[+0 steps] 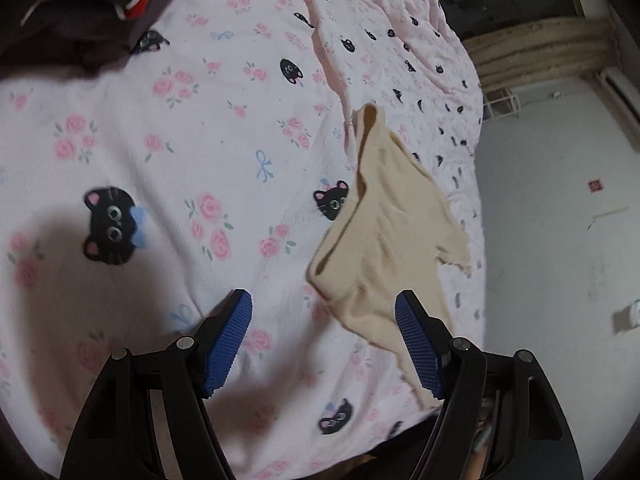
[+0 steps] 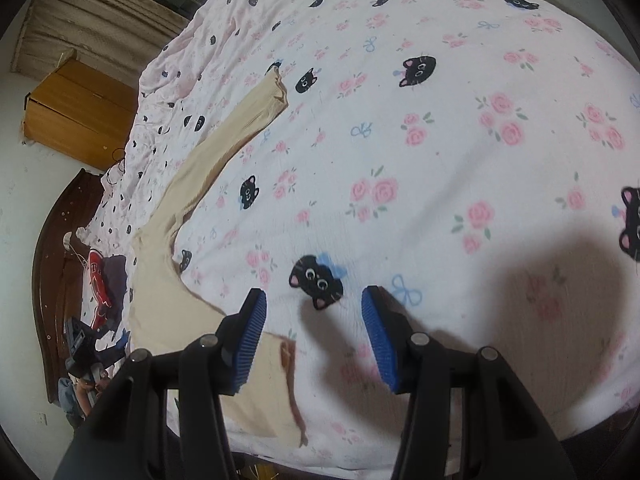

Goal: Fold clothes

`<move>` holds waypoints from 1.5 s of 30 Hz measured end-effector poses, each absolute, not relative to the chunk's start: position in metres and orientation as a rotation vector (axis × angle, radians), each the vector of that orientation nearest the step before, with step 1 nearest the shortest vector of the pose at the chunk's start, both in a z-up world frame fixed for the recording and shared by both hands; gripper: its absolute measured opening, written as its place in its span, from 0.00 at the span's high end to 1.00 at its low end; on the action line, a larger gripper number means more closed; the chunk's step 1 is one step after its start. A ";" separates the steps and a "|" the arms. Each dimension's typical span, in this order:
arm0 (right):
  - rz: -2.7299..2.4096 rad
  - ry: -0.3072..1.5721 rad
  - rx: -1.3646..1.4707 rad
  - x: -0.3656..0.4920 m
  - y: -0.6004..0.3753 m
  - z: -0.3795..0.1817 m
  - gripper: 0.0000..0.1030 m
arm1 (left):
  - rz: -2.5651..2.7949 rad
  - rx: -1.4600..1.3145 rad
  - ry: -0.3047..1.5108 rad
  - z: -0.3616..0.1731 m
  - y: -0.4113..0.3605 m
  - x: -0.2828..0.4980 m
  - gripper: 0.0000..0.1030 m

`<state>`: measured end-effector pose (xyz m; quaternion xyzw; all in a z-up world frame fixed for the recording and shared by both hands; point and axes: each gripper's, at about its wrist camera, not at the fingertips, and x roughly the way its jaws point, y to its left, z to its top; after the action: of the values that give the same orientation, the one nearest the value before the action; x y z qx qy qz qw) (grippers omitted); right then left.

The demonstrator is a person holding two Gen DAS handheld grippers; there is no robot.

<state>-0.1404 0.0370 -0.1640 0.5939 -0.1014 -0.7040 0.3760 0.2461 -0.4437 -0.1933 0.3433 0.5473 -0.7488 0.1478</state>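
Cream garment (image 1: 384, 240): thin ribbed knit, lying loose on floral bedspread (image 1: 180, 160) printed with black cat faces and pink roses. Unfolded; long sleeve (image 2: 240, 120) stretched out diagonally across the cover, body (image 2: 160, 300) bunched close to the bed's edge, bare floor (image 1: 560, 240) just beyond. Raw, wavy hem at one corner.

Left gripper (image 1: 324, 344): blue pads parted wide, nothing between them; right-hand pad just beside the cream fabric, not pressing on it as far as can be told.

Right gripper (image 2: 314, 340): pads parted at a moderate width, empty, hovering over bare bedspread; left-hand pad overlapping the garment's lower edge in view, contact not confirmed.

Also present: dark clothes with red print (image 1: 80, 8) heaped at the far corner; wooden cabinet (image 2: 80, 112) by the wall.

Hazards, judged:
- Garment near the bed's edge; a careless drag outward likely to slide it off onto the floor.
- Soft bedspread beneath; a deep pinch likely to gather cover together with knit, lifting both.
- Thin stretchy fabric; a grip on a single layer likely to pull the body out of shape rather than carry it flat.
- Sleeve well apart from both grippers; any lift of the body likely to trail and twist it, spoiling a clean fold.
- Motion blur in both views; aim at the hem uncertain.
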 end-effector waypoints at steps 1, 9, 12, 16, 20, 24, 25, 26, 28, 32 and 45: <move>-1.801 -0.263 1.519 -0.139 0.038 -0.164 0.50 | -2.159 0.988 1.576 -0.193 -0.443 0.242 0.33; -1.803 -0.279 1.513 -0.125 0.046 -0.163 0.50 | -2.106 1.023 1.599 -0.202 -0.440 0.209 0.34; -1.794 -0.272 1.510 -0.119 0.049 -0.163 0.50 | -2.090 1.017 1.605 -0.206 -0.441 0.199 0.39; -1.777 -0.256 1.509 -0.111 0.054 -0.164 0.50 | -2.077 1.039 1.618 -0.211 -0.439 0.189 0.62; -1.763 -0.257 1.517 -0.106 0.060 -0.167 0.50 | -2.055 1.040 1.655 -0.216 -0.439 0.190 0.84; -1.749 -0.286 1.529 -0.101 0.068 -0.171 0.50 | -2.045 1.031 1.628 -0.212 -0.438 0.195 0.85; -1.745 -0.290 1.533 -0.101 0.069 -0.172 0.50 | -2.044 1.029 1.615 -0.210 -0.438 0.197 0.85; -1.742 -0.293 1.537 -0.100 0.070 -0.173 0.50 | -2.043 1.028 1.605 -0.209 -0.438 0.199 0.85; -1.738 -0.294 1.541 -0.100 0.070 -0.173 0.49 | -2.045 1.030 1.595 -0.208 -0.438 0.202 0.84; -1.731 -0.298 1.548 -0.099 0.070 -0.175 0.46 | -2.049 1.034 1.590 -0.208 -0.438 0.206 0.84; -1.550 -0.433 1.714 -0.069 0.072 -0.208 0.40 | -2.058 1.071 1.524 -0.207 -0.439 0.203 0.92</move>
<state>-0.0686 0.0725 -0.2082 0.6727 -0.1701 -0.6085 0.3851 0.2027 -0.4395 -0.2070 0.3793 0.5398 -0.7292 0.1818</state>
